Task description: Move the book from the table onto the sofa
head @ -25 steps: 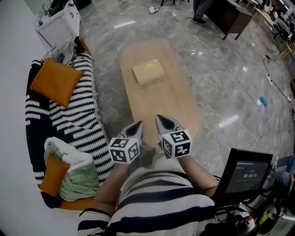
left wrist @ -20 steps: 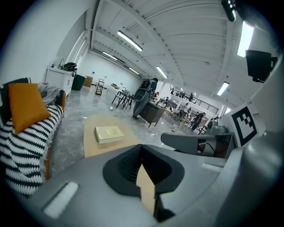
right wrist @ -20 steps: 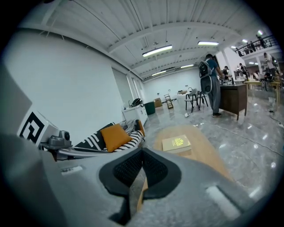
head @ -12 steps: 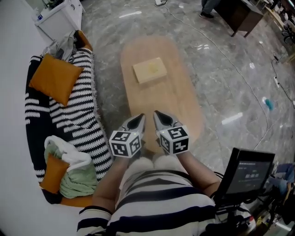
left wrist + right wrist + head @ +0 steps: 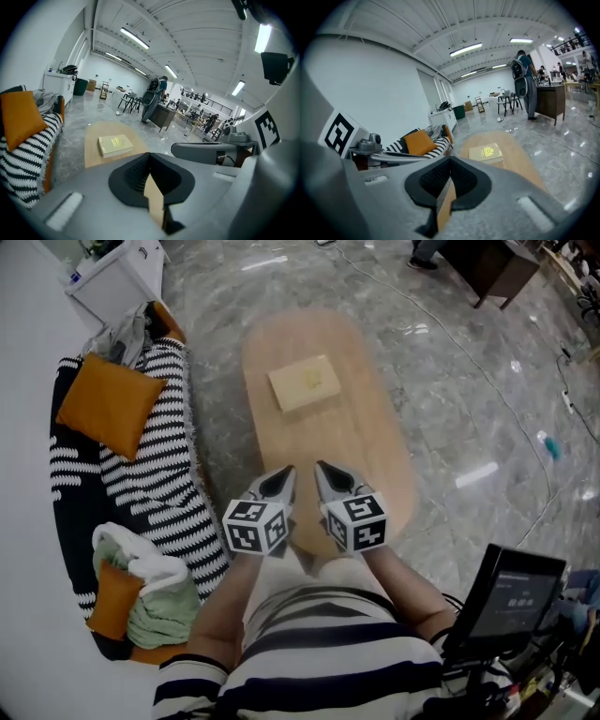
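Yellow-covered, the book [image 5: 304, 382] lies flat on the far half of the desk [image 5: 361, 451] in the head view. Its long axis runs across the desk's width, slightly skewed. The sofa [image 5: 155, 474] sits left of the desk. The left hand-held gripper [image 5: 279, 480] and right hand-held gripper [image 5: 328, 476] hover over the desk's near end.

Left gripper view: jaws pressed together, nothing between them.

Right gripper view: likewise closed and empty.

Likely risks: jaws that arrive unopened would shove the book, and a pinch on one edge could let it sag or fan open.
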A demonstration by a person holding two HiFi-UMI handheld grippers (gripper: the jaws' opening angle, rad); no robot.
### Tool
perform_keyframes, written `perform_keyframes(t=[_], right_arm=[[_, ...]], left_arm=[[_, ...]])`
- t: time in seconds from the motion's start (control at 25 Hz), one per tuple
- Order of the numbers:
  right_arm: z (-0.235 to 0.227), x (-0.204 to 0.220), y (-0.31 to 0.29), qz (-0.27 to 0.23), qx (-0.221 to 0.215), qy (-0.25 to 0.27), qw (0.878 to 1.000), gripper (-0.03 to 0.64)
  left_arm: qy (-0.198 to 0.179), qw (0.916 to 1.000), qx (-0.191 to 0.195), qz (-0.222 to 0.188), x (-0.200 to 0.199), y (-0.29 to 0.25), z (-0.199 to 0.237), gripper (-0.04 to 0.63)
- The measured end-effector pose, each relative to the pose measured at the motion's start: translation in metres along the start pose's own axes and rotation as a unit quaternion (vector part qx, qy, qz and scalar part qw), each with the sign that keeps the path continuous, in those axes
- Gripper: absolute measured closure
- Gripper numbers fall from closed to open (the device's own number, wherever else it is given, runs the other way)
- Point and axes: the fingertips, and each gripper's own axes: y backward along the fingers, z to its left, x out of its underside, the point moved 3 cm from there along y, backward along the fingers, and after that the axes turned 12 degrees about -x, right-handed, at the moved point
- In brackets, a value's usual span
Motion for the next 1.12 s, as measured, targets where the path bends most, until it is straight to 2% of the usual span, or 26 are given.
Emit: perform_keyframes(t=[0.2,0.32,0.48,0.64,1.12], right_arm=[[-0.017,0.002,-0.012,0.002,0.028,0.001,1.000,0.618],[-0.022,0.000,-0.021,0.002,0.042,-0.006,0.999,0.618],[-0.025,0.000,-0.041,0.016,0.057,-0.010,0.998,0.618],[-0.030,-0.007,-0.057,0.005,0.072,-0.033,0.997,0.618],[-0.042,-0.016,-0.103,0.004,0.093,-0.060,0.994,0.618]], left_arm=[[0.005,0.9995,0.031,0.006,0.000,-0.028,0.005,0.594],[-0.003,0.9995,0.031,0.008,-0.008,-0.043,0.017,0.594],[0.006,0.9991,0.038,0.020,-0.013,-0.050,0.034,0.594],[-0.011,0.9979,0.048,0.041,-0.017,-0.058,0.046,0.594],[-0.042,0.9948,0.070,0.060,-0.040,-0.088,0.070,0.594]])
